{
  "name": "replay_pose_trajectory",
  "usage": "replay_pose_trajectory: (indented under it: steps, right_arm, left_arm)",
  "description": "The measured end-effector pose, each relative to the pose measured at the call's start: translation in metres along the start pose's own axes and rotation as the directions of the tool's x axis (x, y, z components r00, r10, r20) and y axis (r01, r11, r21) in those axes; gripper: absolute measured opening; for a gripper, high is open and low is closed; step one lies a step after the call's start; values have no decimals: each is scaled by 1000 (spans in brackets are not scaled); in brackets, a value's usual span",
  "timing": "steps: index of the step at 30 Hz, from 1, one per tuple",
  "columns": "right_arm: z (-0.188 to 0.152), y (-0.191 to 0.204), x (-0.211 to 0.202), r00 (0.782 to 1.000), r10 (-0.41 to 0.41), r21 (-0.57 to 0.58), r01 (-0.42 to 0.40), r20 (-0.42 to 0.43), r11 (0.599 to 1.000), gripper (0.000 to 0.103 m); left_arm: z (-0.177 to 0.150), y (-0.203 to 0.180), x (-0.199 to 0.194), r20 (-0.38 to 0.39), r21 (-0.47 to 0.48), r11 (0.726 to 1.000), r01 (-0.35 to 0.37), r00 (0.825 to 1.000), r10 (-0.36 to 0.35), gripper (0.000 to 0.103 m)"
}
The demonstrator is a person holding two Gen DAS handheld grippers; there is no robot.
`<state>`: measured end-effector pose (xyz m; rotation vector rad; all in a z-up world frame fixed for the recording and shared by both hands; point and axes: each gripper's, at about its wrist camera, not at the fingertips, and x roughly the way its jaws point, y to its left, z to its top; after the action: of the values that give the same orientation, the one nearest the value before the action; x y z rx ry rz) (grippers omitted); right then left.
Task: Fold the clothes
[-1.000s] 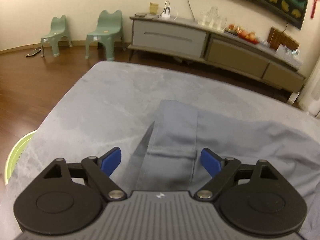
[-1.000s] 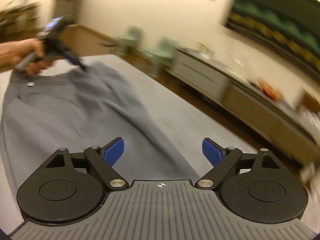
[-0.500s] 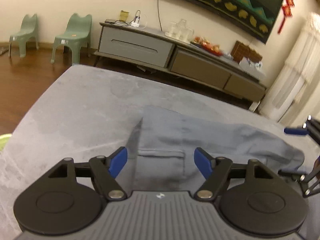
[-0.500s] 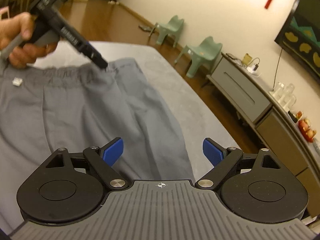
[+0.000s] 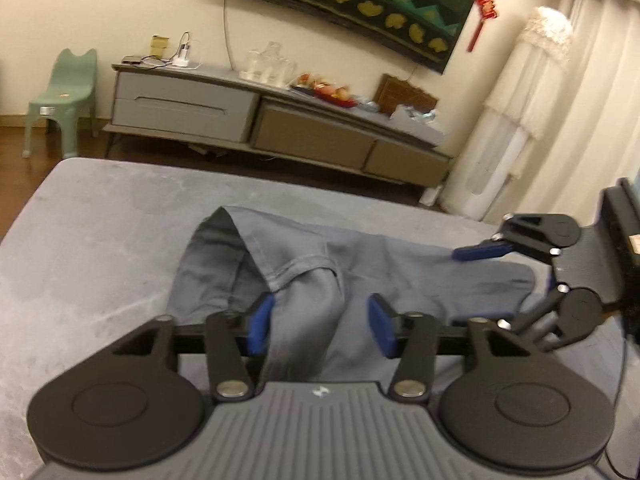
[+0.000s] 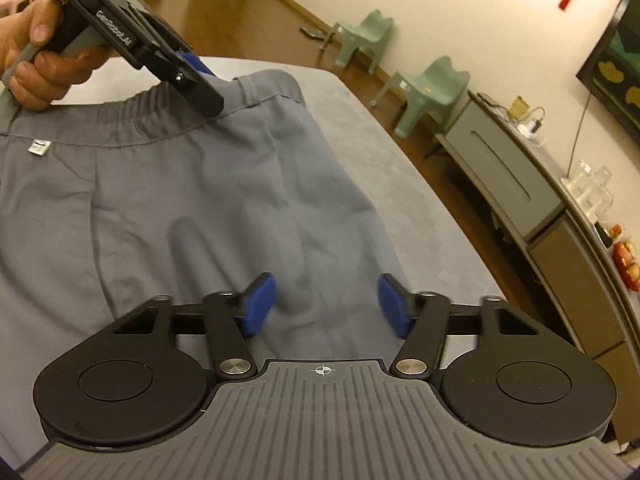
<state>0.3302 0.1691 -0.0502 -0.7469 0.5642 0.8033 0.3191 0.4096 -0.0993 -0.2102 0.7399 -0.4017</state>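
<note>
One pair of grey trousers (image 6: 168, 200), spread flat on grey surface (image 5: 100, 240), one edge lifted. Left tool (image 5: 320, 320): pads spread, waistband fabric bunched between them. Right tool (image 6: 326, 304): spread, over trouser leg. Hand (image 6: 44, 60) grips left tool's handle.
</note>
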Motion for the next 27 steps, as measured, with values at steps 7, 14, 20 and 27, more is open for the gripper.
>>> replay_pose_trajectory:
  steps: [7, 14, 20, 27]
  right_arm:
    - [-3, 16, 6, 995, 81, -23, -83, -60, 996, 25]
    - [-1, -31, -56, 961, 247, 224, -271, 127, 936, 55]
    - [-12, -96, -85, 903, 282, 546, -423, 325, 723, 59]
    - [0, 10, 10, 899, 358, 266, -291, -252, 919, 52]
  left_arm:
    - [-3, -15, -24, 44, 87, 995, 48, 998, -52, 8]
    - [-22, -43, -128, 150, 310, 944, 116, 974, -168, 3]
    - [-71, -63, -169, 135, 375, 925, 58, 984, -116, 4]
    - [-89, -54, -162, 84, 343, 937, 62, 992, -96, 4]
